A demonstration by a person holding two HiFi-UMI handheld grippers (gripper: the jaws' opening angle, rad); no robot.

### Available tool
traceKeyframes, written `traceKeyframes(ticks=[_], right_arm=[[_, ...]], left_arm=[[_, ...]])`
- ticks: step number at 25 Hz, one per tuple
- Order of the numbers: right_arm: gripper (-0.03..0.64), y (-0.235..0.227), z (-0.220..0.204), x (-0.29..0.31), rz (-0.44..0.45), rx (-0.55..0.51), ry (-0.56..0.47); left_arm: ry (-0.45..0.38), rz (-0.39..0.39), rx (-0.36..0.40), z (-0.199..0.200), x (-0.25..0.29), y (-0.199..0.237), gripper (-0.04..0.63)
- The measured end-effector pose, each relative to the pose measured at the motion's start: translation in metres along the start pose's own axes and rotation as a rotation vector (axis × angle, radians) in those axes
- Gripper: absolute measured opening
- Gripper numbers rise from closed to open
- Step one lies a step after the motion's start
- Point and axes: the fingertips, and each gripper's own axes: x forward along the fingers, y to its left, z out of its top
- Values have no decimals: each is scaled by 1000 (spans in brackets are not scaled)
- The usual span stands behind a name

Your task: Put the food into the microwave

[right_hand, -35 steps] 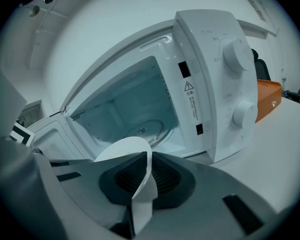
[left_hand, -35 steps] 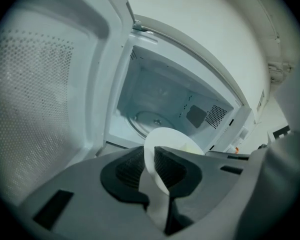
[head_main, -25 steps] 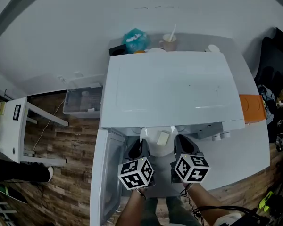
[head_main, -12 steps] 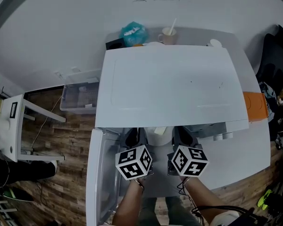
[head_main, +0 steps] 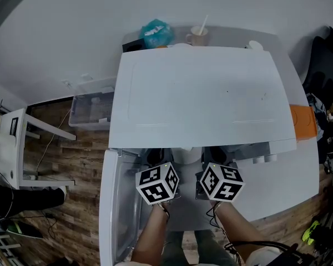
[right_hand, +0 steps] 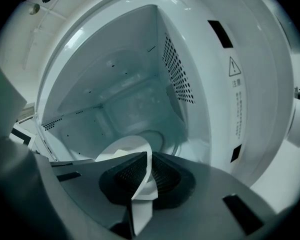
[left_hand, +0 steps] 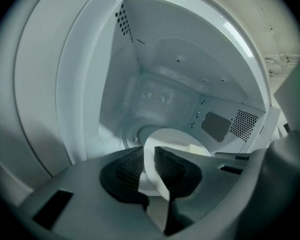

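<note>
A white plate [left_hand: 172, 136] carries a pale block of food [left_hand: 195, 148] inside the open microwave's cavity. My left gripper [left_hand: 149, 168] is shut on the plate's left rim. My right gripper [right_hand: 146, 176] is shut on the right rim of the plate [right_hand: 124, 148], with the food [right_hand: 119, 153] just past the jaws. The glass turntable [right_hand: 160, 136] lies below and ahead of the plate. In the head view only a strip of the plate [head_main: 187, 155] shows under the microwave's top [head_main: 202, 101]. Both marker cubes sit at the opening, and the food is hidden there.
The microwave door [head_main: 119, 204] hangs open to the left. Behind the microwave are a teal bag [head_main: 155, 33] and a cup with a stick [head_main: 198, 36]. An orange object [head_main: 301, 122] lies at the right, and a clear bin [head_main: 91, 108] and a white stool [head_main: 11, 148] at the left.
Both grippers have carried the plate forward into the cavity. In the head view, the plate and food have slid almost out of sight under the microwave's top.
</note>
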Motion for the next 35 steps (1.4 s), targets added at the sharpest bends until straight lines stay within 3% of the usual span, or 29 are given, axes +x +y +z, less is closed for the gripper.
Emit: traceKeyframes(ticks=[21, 35], right_arm=[[41, -5, 2, 20, -44, -8, -12], [41, 1, 3, -2, -23, -72, -24]], left_arm=[[-12, 24, 11, 0, 18, 2, 67], [-22, 77, 5, -11, -13, -6, 67]])
